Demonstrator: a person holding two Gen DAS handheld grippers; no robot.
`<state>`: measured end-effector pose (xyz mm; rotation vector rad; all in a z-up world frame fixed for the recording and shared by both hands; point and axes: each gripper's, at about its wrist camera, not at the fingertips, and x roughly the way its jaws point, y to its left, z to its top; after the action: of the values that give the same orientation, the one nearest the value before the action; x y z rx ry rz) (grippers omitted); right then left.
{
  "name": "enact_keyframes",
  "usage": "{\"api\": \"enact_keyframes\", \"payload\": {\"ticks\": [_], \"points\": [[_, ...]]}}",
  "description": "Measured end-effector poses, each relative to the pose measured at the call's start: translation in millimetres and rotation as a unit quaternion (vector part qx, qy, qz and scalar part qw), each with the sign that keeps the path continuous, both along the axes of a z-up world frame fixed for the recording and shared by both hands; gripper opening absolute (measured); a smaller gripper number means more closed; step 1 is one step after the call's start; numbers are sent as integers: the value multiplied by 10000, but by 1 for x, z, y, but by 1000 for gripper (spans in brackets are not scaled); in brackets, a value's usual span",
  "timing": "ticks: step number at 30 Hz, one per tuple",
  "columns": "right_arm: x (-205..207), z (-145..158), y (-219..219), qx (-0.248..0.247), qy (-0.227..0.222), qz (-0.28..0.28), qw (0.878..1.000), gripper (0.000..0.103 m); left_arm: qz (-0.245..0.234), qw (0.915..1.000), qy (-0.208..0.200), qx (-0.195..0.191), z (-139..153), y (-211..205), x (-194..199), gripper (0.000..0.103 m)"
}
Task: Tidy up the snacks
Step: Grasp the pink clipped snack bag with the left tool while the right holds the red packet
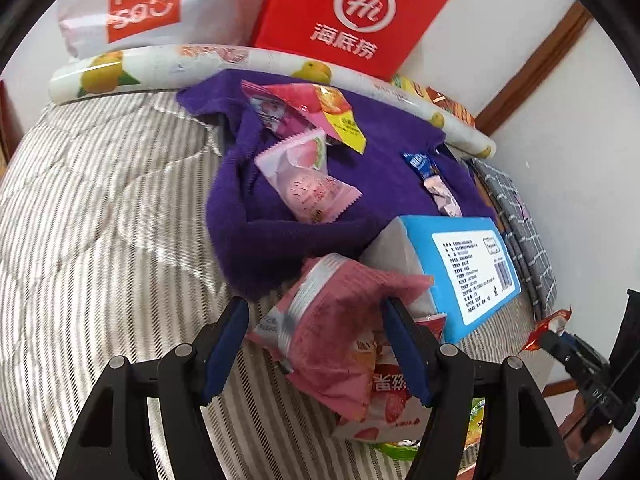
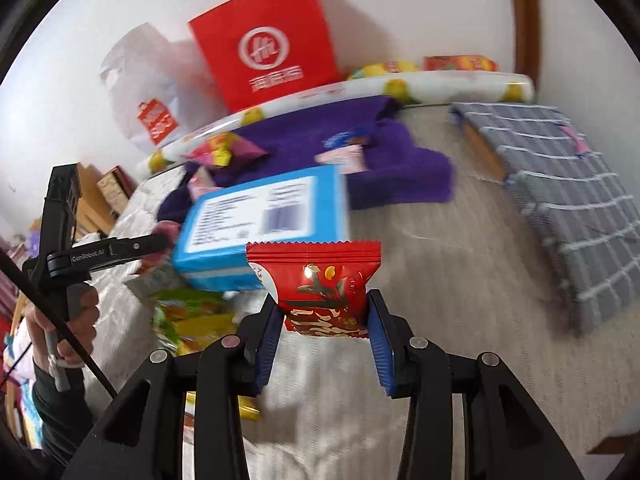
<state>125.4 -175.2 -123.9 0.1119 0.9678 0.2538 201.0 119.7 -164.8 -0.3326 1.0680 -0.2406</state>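
While the right tongs (image 2: 323, 326) hold a small red foil snack packet with toothed ends (image 2: 316, 280), pinched at its lower half between the blue pads and carried clear above the striped bedcover (image 2: 440, 280), the left tongs (image 1: 316, 344) stand about half open around a crumpled pink plastic snack bag (image 1: 332, 320); the right pad seems to touch the bag, the left pad stands apart from it, so I judge it not yet gripped. That pink bag lies on top of a heap of packets just beside a light blue cardboard box with a white printed label (image 1: 472, 264), at the edge of a rumpled purple cloth (image 1: 384, 184) that carries more loose snacks, among them a pale pink wrapped cake with a watermelon print (image 1: 308, 184). The step in hand looks like gathering: one packet lifted, a second about to be taken. The next move calls for the left tongs to close on the pink bag, and for the red packet to go to a chosen spot, perhaps the cloth, though the sorting place is not evident. Only the right wrist view shows the red packet whole, a grey checked folded fabric (image 2: 568, 200) and the person's hand (image 2: 76, 320) on the left handle; only the left wrist view shows the pink bag clearly.
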Motion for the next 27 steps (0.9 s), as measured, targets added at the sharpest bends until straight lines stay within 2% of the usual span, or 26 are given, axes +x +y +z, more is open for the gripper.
{"api": "enact_keyframes", "payload": {"ticks": [6, 8, 14, 22, 27], "points": [[-5, -14, -25, -88, 170, -307, 9993, 41, -121, 9999, -22, -31, -5, -10, 8, 67], [-2, -23, -30, -48, 279, -377, 9989, 41, -136, 9999, -45, -89, -6, -11, 9, 48], [5, -38, -30, 18, 414, -383, 9984, 41, -182, 9997, -77, -129, -1, -11, 6, 39], [8, -46, -31, 180, 490, -497, 9974, 41, 2, 9997, -206, -163, 13, -3, -11, 36], [6, -37, -28, 295, 412, -459, 9977, 41, 118, 9993, -324, -157, 27, 4, -24, 36]]}}
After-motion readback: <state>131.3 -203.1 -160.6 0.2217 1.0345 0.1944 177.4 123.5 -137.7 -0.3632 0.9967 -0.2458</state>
